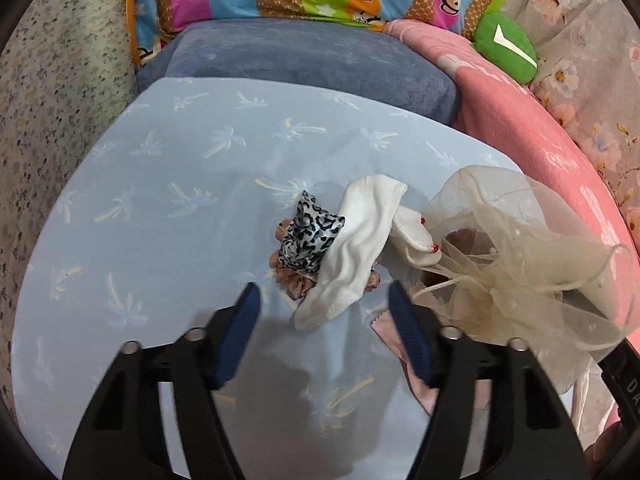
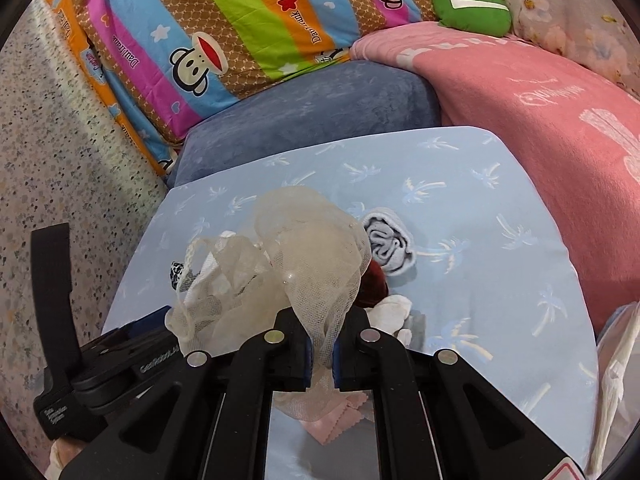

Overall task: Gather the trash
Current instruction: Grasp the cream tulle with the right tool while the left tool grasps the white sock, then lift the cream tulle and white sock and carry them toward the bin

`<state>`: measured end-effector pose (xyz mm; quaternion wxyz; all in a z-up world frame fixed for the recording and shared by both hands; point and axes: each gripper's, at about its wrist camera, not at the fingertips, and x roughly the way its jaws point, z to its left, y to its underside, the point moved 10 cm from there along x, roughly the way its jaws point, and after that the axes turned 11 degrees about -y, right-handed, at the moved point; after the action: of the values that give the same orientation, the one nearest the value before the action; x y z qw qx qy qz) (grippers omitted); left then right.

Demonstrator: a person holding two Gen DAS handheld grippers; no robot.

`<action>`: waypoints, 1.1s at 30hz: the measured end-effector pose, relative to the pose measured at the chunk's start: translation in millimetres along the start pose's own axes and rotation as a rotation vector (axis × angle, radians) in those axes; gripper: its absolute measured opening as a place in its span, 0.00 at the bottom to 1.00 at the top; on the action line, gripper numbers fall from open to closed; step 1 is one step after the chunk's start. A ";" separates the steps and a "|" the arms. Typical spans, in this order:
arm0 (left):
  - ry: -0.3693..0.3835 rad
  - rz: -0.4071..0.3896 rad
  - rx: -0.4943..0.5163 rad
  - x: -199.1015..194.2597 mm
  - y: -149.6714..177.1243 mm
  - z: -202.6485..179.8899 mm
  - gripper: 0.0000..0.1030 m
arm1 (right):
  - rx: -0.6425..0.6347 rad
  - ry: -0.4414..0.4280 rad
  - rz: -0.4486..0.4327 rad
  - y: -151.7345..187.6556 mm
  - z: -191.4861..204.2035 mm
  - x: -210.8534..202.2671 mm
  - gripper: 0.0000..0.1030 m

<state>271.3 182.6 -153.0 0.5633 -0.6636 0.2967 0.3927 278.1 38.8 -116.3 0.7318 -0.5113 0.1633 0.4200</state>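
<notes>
A cream mesh drawstring bag (image 2: 296,248) hangs from my right gripper (image 2: 320,344), which is shut on its fabric above the blue palm-print sheet (image 2: 500,264). The bag also shows in the left wrist view (image 1: 516,264) at the right. My left gripper (image 1: 324,300) is open and empty just above the sheet (image 1: 160,216). Between and just beyond its fingers lie a white sock (image 1: 360,248), a leopard-print scrunchie (image 1: 312,236) and a pink-brown scrunchie (image 1: 296,284). In the right wrist view a rolled grey sock (image 2: 390,244), a dark red item (image 2: 374,280) and a white cloth (image 2: 392,308) lie behind the bag.
A blue-grey pillow (image 1: 304,64), a striped cartoon pillow (image 2: 224,40), a pink blanket (image 2: 540,120) and a green plush (image 2: 472,8) lie at the back and right. A pink zigzag-edged cloth (image 2: 340,412) lies under my right gripper. A speckled wall (image 1: 52,120) stands at left.
</notes>
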 end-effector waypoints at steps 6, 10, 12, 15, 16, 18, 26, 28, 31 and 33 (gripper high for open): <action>0.016 0.000 0.004 -5.5 1.5 -4.8 0.07 | 0.002 -0.010 -0.017 0.3 0.6 -10.5 0.06; 0.032 -0.045 0.003 -28.1 -2.5 -12.1 0.04 | 0.001 -0.017 -0.053 -6.7 4.1 -29.0 0.06; 0.047 -0.068 0.008 -43.2 -4.2 -17.3 0.04 | 0.002 -0.020 -0.075 -9.6 5.6 -40.3 0.06; 0.066 -0.102 0.023 -64.6 -5.8 -28.7 0.04 | 0.000 -0.023 -0.110 -15.0 7.2 -61.4 0.06; 0.075 -0.113 0.029 -71.4 -6.4 -32.7 0.04 | -0.002 -0.023 -0.123 -16.5 7.8 -69.1 0.06; 0.092 -0.136 0.047 -85.7 -7.2 -42.2 0.04 | -0.008 -0.021 -0.150 -20.6 8.8 -86.2 0.06; 0.160 -0.219 0.119 -136.6 -4.0 -84.4 0.03 | 0.002 0.002 -0.254 -31.7 -8.4 -159.3 0.06; 0.178 -0.240 0.141 -148.0 -3.0 -94.3 0.03 | 0.009 0.013 -0.278 -32.5 -16.8 -177.1 0.06; 0.199 -0.256 0.163 -161.5 -0.6 -107.8 0.03 | 0.019 0.026 -0.311 -33.0 -30.2 -201.5 0.06; 0.212 -0.247 0.166 -163.6 2.9 -110.9 0.04 | 0.023 0.039 -0.327 -31.2 -39.5 -216.9 0.06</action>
<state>205.2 65.4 -8.2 0.6257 -0.6840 0.3020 0.2224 181.2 -97.1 31.0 0.7929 -0.5307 0.0967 0.2834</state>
